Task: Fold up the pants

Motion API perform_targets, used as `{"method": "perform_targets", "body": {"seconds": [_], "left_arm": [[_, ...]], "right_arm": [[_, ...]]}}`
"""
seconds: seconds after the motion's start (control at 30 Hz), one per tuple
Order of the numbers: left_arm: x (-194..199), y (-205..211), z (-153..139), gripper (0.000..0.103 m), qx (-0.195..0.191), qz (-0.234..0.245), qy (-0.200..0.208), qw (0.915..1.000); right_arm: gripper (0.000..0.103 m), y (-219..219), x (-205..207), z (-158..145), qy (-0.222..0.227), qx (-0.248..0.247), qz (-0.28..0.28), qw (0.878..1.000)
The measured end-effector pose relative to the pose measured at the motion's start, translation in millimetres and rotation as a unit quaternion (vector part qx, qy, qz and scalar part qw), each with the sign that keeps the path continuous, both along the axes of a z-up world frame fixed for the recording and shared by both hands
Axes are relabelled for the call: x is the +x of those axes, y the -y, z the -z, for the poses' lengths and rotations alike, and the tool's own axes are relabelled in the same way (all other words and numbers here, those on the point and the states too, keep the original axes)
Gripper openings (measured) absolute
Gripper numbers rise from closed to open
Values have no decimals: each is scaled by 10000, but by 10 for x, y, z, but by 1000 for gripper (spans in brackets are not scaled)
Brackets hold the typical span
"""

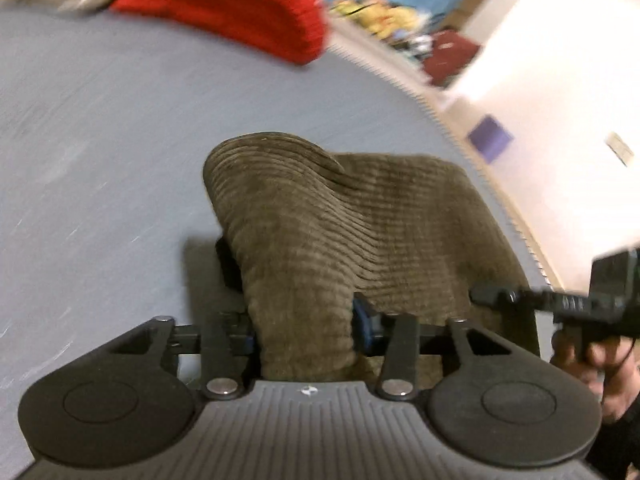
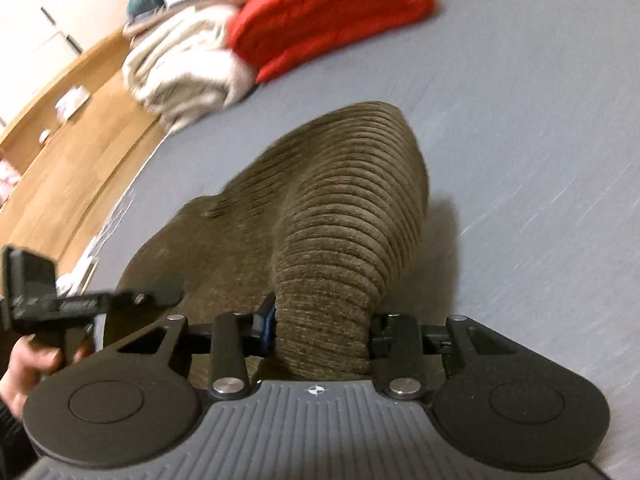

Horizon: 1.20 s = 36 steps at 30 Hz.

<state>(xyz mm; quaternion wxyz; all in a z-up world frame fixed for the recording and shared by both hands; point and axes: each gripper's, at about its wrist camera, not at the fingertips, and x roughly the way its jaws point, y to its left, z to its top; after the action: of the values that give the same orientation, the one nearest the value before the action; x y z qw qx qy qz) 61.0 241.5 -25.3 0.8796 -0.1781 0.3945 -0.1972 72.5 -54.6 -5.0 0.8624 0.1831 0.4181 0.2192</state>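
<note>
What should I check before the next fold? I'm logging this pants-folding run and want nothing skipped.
1. Left gripper pinches the brown corduroy pants: ok, fabric bunched between its fingers.
2. Right gripper pinches the pants: ok, same.
3. Grey surface ahead of the pants bare: ok.
4. Red garment and beige pile apart from the pants: ok.
5. Pants inside the surface edge: ok, though one side lies near it.
6. Layers aligned underneath: cannot tell, hidden and blurred.
</note>
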Motion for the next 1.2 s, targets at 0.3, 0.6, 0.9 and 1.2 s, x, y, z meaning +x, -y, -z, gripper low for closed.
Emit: {"method": "perform_targets", "body": {"seconds": [0.3, 0.6, 0.9, 1.2], "left_arm": [[573, 1304, -161, 45, -150, 200, 343, 9991], [734, 1550, -146, 39, 308, -257, 450, 9982], [373, 1968, -318, 46, 854, 1228, 865, 9850], [426, 2064, 109, 89, 1493, 1177, -153, 9816]], "right_arm": [[40, 1193, 134, -504, 596, -326, 789, 9946], [41, 1883, 285, -25, 337, -566, 1695, 9833], [58, 2113, 182, 47, 61, -1106, 2269, 9676], [86, 2013, -151, 358, -1124, -853, 1535, 9780]]}}
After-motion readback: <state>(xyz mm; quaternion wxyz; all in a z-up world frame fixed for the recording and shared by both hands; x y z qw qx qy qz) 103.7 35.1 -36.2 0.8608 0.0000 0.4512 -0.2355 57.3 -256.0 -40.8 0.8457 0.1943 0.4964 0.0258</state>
